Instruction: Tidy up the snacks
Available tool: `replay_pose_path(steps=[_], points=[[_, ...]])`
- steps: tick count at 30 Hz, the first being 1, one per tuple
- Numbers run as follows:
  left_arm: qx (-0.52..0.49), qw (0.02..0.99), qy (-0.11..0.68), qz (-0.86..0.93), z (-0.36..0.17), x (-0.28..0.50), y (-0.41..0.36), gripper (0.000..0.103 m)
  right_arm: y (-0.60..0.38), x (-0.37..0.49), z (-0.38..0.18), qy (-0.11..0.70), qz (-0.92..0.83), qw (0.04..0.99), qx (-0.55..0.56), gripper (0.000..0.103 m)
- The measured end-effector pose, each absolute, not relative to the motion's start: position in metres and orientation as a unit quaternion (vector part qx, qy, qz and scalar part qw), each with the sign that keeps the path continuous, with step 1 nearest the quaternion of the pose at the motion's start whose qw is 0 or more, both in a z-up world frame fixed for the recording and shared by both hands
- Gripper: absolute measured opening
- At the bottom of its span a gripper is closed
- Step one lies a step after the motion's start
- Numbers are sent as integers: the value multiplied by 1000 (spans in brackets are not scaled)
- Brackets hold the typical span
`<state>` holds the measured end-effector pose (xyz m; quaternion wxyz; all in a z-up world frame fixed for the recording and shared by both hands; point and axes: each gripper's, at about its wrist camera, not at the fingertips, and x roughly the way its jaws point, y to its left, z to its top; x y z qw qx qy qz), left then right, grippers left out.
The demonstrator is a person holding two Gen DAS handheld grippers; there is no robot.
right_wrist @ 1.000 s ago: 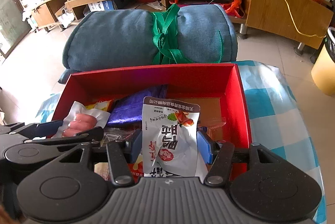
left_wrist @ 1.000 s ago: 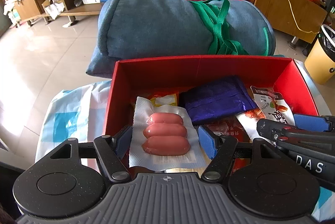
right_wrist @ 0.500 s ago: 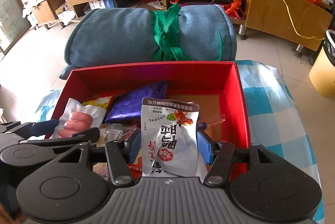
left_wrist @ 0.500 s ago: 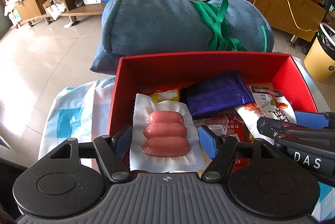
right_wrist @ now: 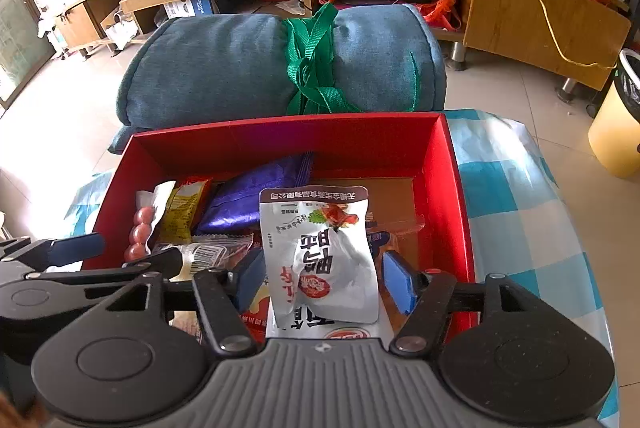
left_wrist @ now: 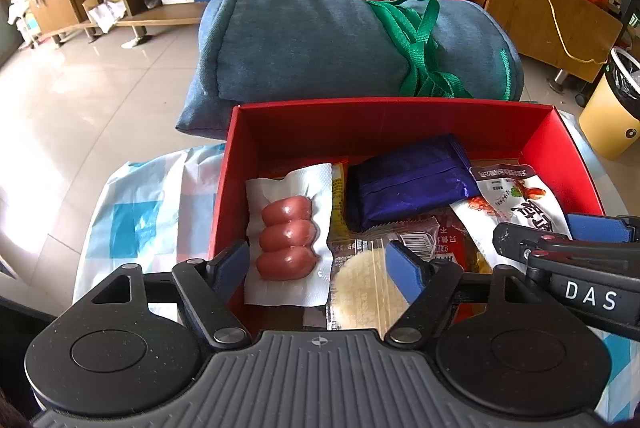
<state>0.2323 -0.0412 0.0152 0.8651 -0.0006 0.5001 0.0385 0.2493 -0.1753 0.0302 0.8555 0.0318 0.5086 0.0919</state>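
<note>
Both grippers hang over the red box [left_wrist: 568,148], pointing steeply down into it, side by side.

The left gripper [left_wrist: 318,260] has just been opening; its jaws now stand spread. The sausage pack [left_wrist: 288,232] lies between them, close to the left pad, and a round cracker packet [left_wrist: 362,288] sits by the right pad. No pad presses on either, so the sausage pack looks released onto the pile.

The right gripper [right_wrist: 324,278] has also just been opening. The white snack pouch [right_wrist: 320,252] sits between its pads with a gap on each side, resting on other packets, not pinched.

Ahead of both tools, a purple packet [left_wrist: 404,184] lies mid-box; a yellow packet [right_wrist: 184,208] sits just beside the sausages. The right gripper [left_wrist: 560,252] shows at the right edge of the left view.

Risks, as a judgement: the pouch leans on a loose heap and could slide or tip once the pads pull away. Either pad may snag a wrapper edge on withdrawal and drag it out of the box. The two tools are near each other, so a sideways pull-out could knock them together.
</note>
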Motion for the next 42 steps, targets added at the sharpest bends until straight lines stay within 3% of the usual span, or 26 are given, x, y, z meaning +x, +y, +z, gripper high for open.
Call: replay_pose_path(steps=[25, 42], points=[[-11, 877, 479, 26, 35, 214, -40, 86, -185, 229, 54, 493, 93, 864, 46, 70], [-9, 884, 467, 19, 43, 185, -44, 89, -196, 193, 63, 484, 88, 869, 59, 71]])
